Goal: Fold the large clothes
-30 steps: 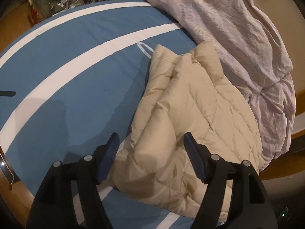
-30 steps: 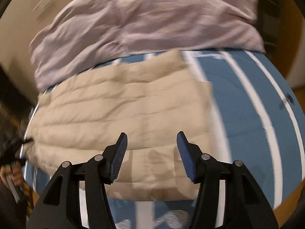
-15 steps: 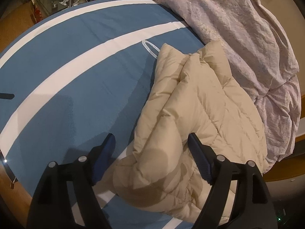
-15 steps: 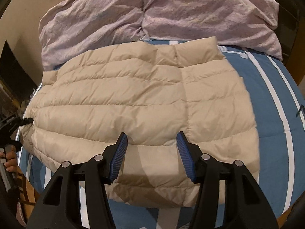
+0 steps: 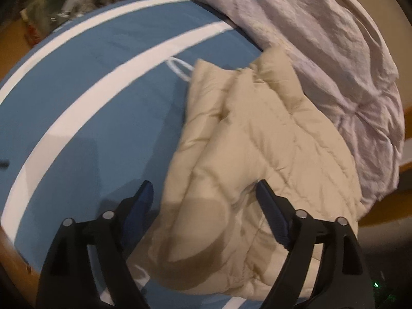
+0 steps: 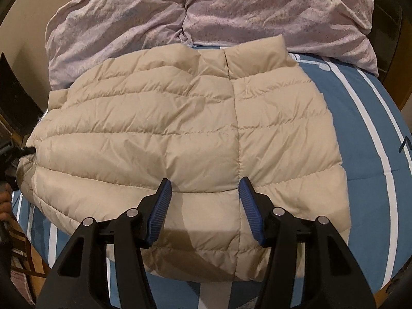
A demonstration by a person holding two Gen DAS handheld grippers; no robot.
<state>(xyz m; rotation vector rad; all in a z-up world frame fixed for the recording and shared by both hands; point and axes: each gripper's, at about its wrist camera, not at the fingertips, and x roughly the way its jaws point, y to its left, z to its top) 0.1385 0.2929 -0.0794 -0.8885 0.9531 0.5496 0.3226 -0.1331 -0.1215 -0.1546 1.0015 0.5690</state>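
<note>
A beige quilted down jacket [image 6: 185,134] lies folded on the blue bed cover with white stripes [image 6: 373,154]. Its collar points toward the pink duvet. My right gripper [image 6: 204,191] is open and empty, hovering over the jacket's near edge. In the left wrist view the same jacket [image 5: 257,154] lies on the blue cover [image 5: 103,103]. My left gripper [image 5: 203,195] is open and empty above the jacket's near corner. The left gripper's tip also shows at the jacket's left end in the right wrist view [image 6: 24,152].
A crumpled pink duvet [image 6: 206,13] lies along the far side of the bed, and it also shows in the left wrist view [image 5: 322,51]. Cluttered items [image 5: 64,2] stand beyond the bed's far corner. A wooden bed edge [image 5: 10,252] runs at the lower left.
The right wrist view has moved in closer over the jacket and steadied. The left gripper shifted slightly and its view is a little blurred. The jacket has not moved, and both grippers stay open.
</note>
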